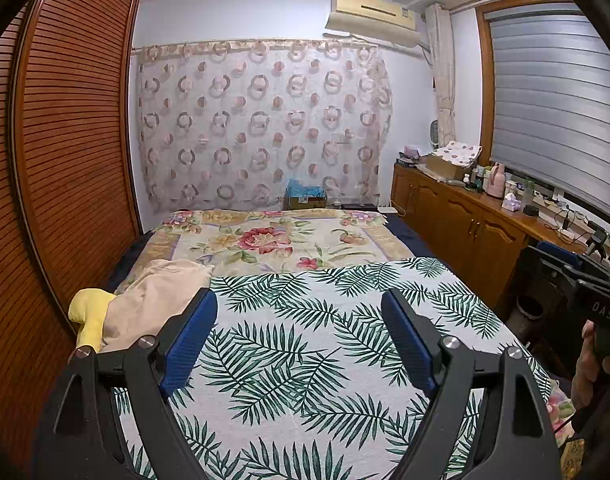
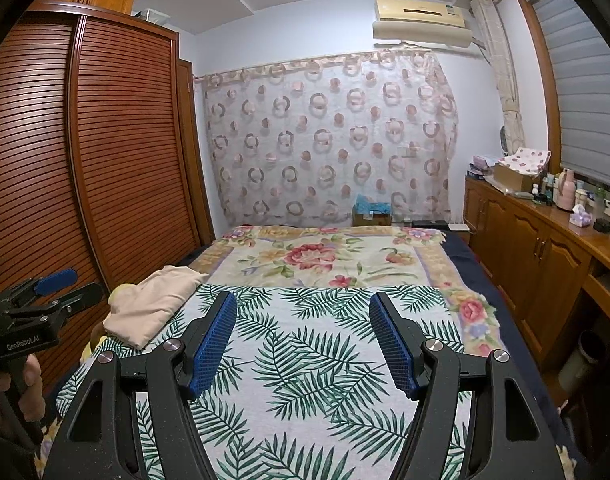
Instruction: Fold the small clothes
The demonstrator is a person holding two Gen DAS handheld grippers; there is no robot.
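Observation:
A folded beige garment (image 1: 157,304) lies at the left edge of the bed, on top of a yellow garment (image 1: 91,316). Both lie beside the palm-leaf sheet (image 1: 305,360). In the right wrist view the beige garment (image 2: 153,304) hides most of the yellow one (image 2: 119,292). My left gripper (image 1: 299,308) is open and empty above the sheet, just right of the garments. It also shows in the right wrist view (image 2: 69,286) at the far left. My right gripper (image 2: 303,312) is open and empty over the middle of the sheet (image 2: 305,380).
A floral blanket (image 1: 273,240) covers the far half of the bed. A slatted wooden wardrobe (image 1: 65,160) stands close on the left. A wooden cabinet (image 2: 545,248) with bottles and boxes runs along the right. A bin (image 1: 527,312) stands beside the bed.

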